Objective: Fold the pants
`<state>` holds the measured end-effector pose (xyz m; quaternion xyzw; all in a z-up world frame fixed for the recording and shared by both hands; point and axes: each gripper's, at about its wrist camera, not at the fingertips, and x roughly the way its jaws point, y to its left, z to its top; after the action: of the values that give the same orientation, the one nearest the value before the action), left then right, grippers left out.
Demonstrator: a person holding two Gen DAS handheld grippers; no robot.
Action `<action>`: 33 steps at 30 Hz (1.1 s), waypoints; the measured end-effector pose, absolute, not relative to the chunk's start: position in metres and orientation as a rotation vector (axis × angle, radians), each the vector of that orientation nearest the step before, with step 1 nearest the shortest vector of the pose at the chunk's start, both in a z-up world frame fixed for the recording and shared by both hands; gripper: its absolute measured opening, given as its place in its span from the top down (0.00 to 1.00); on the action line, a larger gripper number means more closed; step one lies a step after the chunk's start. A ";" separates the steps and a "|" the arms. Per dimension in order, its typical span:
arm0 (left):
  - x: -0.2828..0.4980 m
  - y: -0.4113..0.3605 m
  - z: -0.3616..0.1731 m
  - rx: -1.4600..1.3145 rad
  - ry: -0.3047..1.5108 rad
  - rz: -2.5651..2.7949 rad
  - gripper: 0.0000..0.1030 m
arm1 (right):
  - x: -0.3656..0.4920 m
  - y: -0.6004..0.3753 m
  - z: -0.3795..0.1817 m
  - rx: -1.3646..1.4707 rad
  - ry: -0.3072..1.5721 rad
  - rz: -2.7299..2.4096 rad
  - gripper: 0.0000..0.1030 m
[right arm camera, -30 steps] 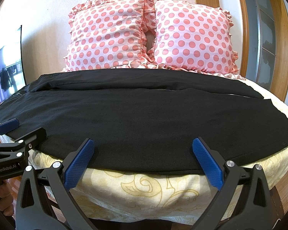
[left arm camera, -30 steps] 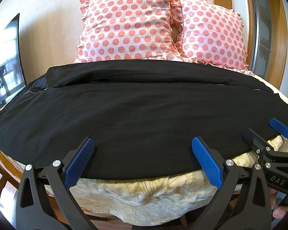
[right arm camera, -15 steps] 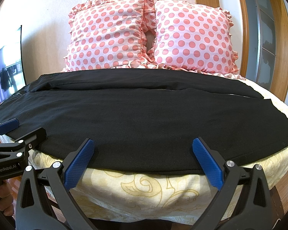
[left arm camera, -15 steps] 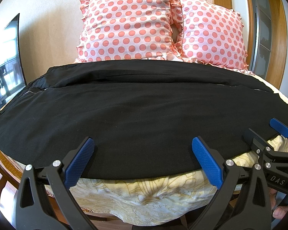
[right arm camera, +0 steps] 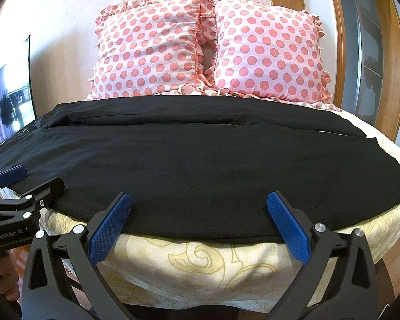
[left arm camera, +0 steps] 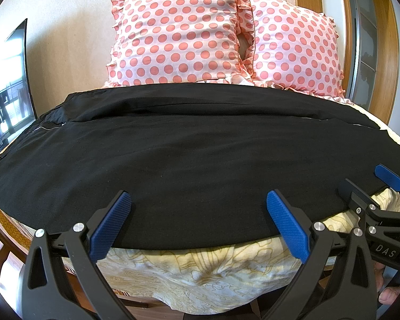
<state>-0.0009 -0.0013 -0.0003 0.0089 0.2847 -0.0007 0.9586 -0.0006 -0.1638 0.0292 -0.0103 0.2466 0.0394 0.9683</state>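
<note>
Black pants (left arm camera: 189, 154) lie spread flat across the bed, waist with zipper at the left, leg ends at the right; they also show in the right wrist view (right arm camera: 200, 165). My left gripper (left arm camera: 198, 213) is open and empty, just short of the pants' near edge. My right gripper (right arm camera: 199, 213) is open and empty at the same near edge, further right. Each gripper shows in the other's view: the right one (left arm camera: 370, 186) at the far right, the left one (right arm camera: 29, 178) at the far left.
The bed has a cream patterned cover (left arm camera: 200, 266) hanging over its near side. Two pink polka-dot pillows (right arm camera: 152, 50) (right arm camera: 269, 53) lean on the wall behind the pants. A wooden door frame (right arm camera: 384, 66) is at the right, a dark screen (left arm camera: 8, 85) at the left.
</note>
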 end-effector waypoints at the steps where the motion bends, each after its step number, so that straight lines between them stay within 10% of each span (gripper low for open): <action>1: -0.001 -0.001 0.000 0.018 0.577 -0.001 0.02 | -0.001 -0.164 0.029 -0.021 0.498 0.080 0.01; 33: -0.002 0.000 0.003 0.018 0.575 -0.001 0.02 | 0.000 -0.163 0.029 -0.021 0.498 0.080 0.01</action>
<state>-0.0016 0.0001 0.0027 0.0089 0.2836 -0.0006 0.9589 -0.0003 -0.1631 0.0291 -0.0103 0.2466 0.0397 0.9682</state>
